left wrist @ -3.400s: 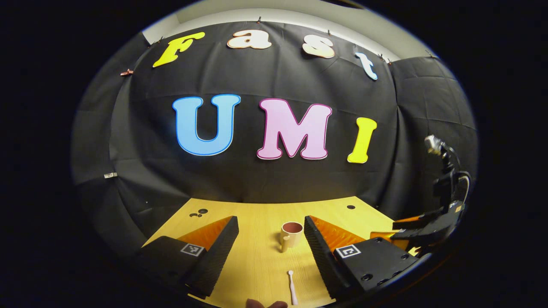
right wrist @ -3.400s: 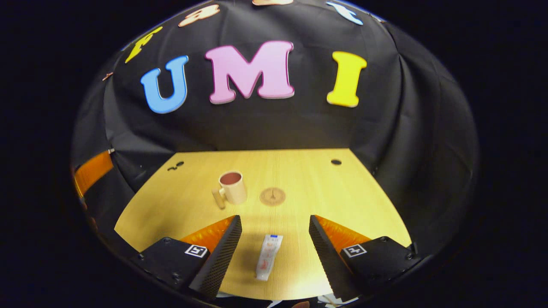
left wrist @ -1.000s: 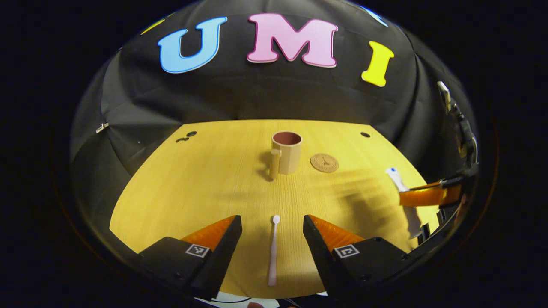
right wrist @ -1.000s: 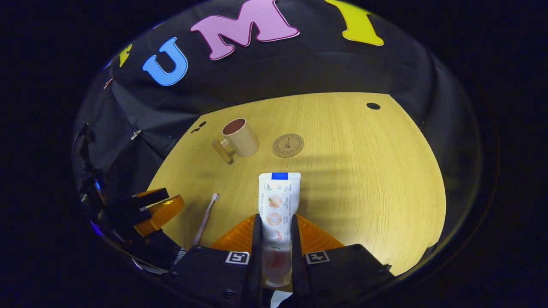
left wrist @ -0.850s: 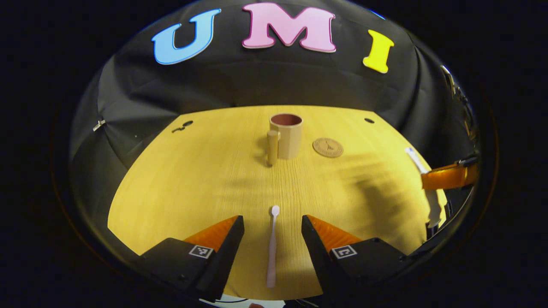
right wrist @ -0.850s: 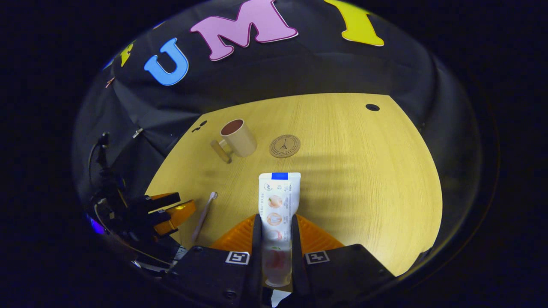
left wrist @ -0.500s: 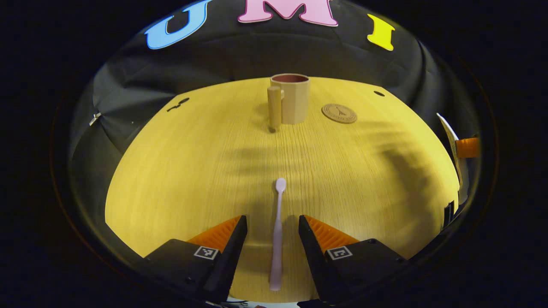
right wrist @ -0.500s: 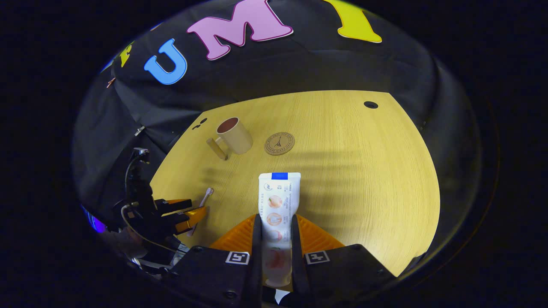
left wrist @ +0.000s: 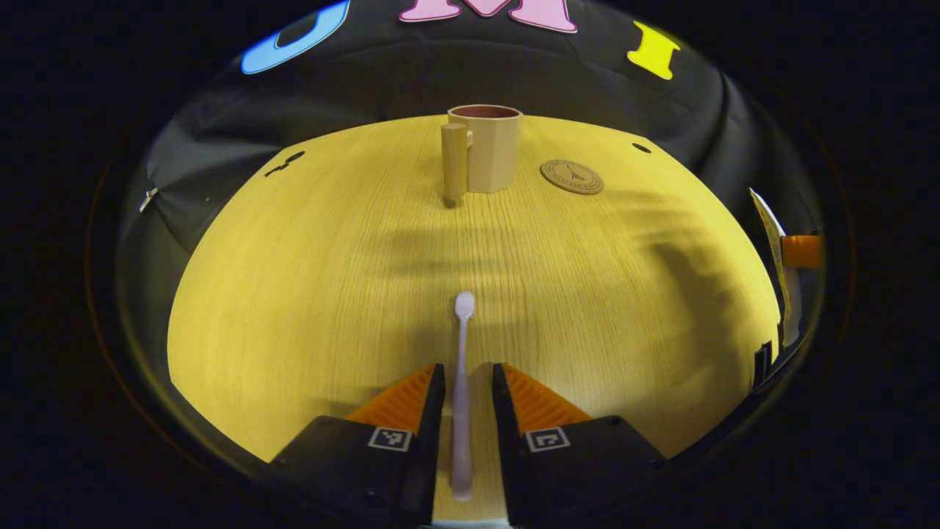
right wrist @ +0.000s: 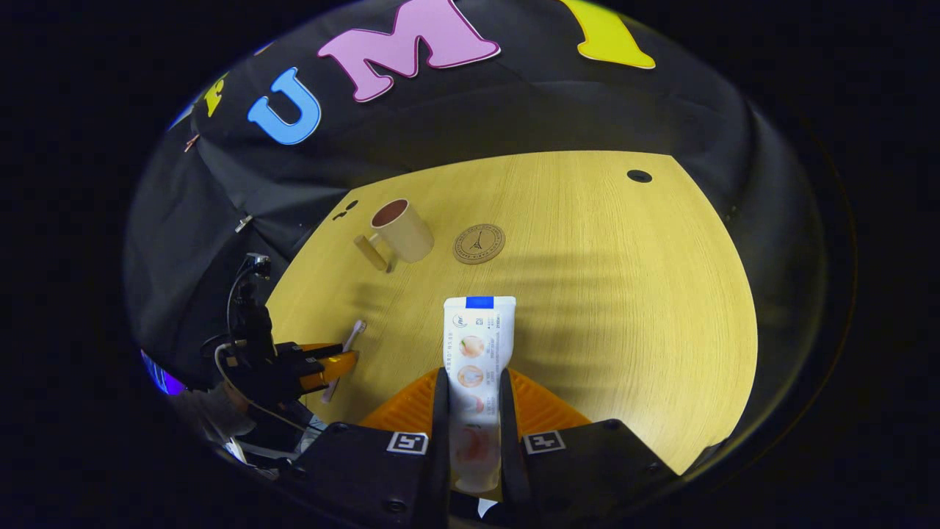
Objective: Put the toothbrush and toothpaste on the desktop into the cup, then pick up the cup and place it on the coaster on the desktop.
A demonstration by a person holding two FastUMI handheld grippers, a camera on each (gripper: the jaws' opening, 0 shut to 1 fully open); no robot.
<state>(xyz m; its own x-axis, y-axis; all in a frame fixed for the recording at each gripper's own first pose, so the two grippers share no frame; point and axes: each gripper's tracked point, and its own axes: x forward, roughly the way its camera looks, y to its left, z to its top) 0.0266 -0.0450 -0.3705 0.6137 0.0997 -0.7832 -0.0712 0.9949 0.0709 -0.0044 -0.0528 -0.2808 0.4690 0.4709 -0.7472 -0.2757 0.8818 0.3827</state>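
Toothpaste [right wrist: 474, 345] is clamped between both fingers of the right gripper [right wrist: 474, 411], its flat crimped end pointing forward above the surface [right wrist: 624, 294]. The left gripper [left wrist: 461, 397] brackets the toothbrush [left wrist: 461, 382] with its fingers nearly closed; whether they press on the handle cannot be told, and the brush appears to lie flat on the wood.

Neither item has reached the cup [left wrist: 488, 147], which stands upright and, as far as its mouth shows, empty toward the far side. Just beside it, apart from it, lies the coaster [left wrist: 571, 176]. By this reading the task is in its opening stage: one item grasped, one about to be, with both insertions and the move of the cup onto the coaster left to do.

The toothpaste is a soft, flattened printed tube, likely to flex under pressure. The toothbrush is a slim, pale, rigid stick with a small rounded head. The cup is beige and faceted, with a dark red interior and a straight post-like handle. The coaster is a thin round disc with a stamped emblem. The surface is light wood grain.
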